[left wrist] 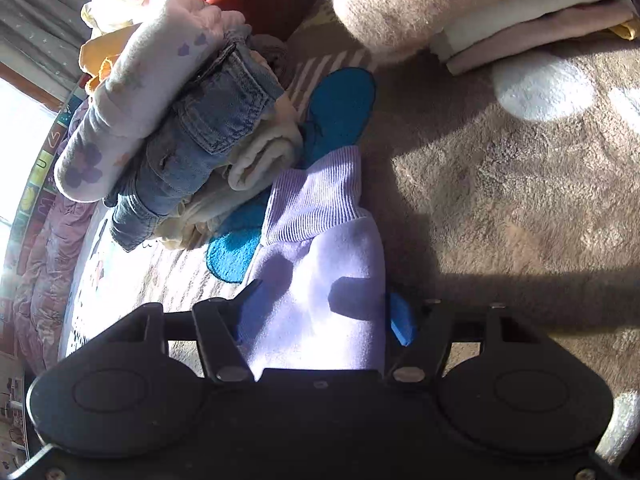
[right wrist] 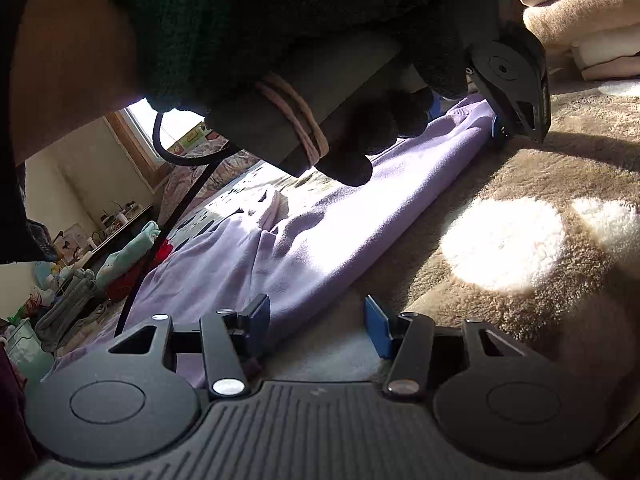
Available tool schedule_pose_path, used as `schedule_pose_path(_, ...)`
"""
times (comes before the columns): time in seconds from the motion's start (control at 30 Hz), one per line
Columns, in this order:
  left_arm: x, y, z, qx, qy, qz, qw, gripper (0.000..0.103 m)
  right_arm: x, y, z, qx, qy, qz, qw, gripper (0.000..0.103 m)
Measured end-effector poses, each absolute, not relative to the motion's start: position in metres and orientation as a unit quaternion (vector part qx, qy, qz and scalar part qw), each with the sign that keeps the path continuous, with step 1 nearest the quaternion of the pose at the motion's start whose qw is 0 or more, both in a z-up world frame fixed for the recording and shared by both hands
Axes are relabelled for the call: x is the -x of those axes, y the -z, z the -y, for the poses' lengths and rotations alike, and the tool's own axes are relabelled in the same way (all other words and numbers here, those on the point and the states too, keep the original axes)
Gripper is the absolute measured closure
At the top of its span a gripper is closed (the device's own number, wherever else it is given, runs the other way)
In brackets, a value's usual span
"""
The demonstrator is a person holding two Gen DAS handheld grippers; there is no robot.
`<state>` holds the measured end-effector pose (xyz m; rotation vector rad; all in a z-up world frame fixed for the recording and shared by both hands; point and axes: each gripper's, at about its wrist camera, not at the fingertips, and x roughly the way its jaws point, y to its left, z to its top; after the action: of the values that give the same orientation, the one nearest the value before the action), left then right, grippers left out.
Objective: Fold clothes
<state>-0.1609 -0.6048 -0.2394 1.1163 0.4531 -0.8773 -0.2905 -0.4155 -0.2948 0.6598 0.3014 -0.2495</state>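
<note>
A lilac sweatshirt (right wrist: pixel 304 240) lies spread on the brown fleece blanket (right wrist: pixel 520 320). Its sleeve with a ribbed cuff (left wrist: pixel 316 192) runs between the fingers of my left gripper (left wrist: pixel 324 320), whose jaws sit around the sleeve with a wide gap. In the right wrist view the left gripper (right wrist: pixel 508 128) stands over the sleeve end, held by a dark-gloved hand. My right gripper (right wrist: pixel 318 324) is open, low over the blanket, its left finger (right wrist: pixel 256 316) touching the sweatshirt's edge.
A pile of folded clothes (left wrist: pixel 192 132) with denim stands to the left. A stack of folded beige and cream clothes (left wrist: pixel 500 12) lies at the back right. Loose clothes (right wrist: pixel 100 276) and a low table lie far left.
</note>
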Motion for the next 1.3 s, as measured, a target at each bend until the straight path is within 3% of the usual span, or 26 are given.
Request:
schedule_pose_path(0.03,0.158,0.237,0.603,-0.502,0.398,-0.210,0.739,0.091,0.290,0.294,0.415,-0.320,0.122,-0.148,0.928,0.050)
schedule_pose_path(0.07,0.154,0.233,0.600,-0.496,0.396,-0.214,0.743,0.092,0.289,0.293,0.414,-0.319,0.123,-0.148,0.928,0.050)
schedule_pose_path(0.27,0.144,0.183,0.572,-0.437,0.407,-0.222,0.771,0.094,0.283,0.287,0.407,-0.309,0.119,-0.147,0.932,0.049)
schedule_pose_path(0.5,0.128,0.089,0.494,-0.298,0.438,-0.248,0.811,0.095,0.276,0.277,0.384,-0.249,0.112,-0.152,0.950,0.044)
schedule_pose_path(0.73,0.116,0.027,0.408,-0.211,0.423,-0.242,0.848,0.095,0.268,0.271,0.351,-0.166,0.099,-0.180,0.965,0.045)
schedule_pose_path(1.3,0.061,0.008,0.255,-0.153,0.333,-0.236,0.900,0.095,0.256,0.266,0.299,-0.029,0.080,-0.218,0.972,0.046)
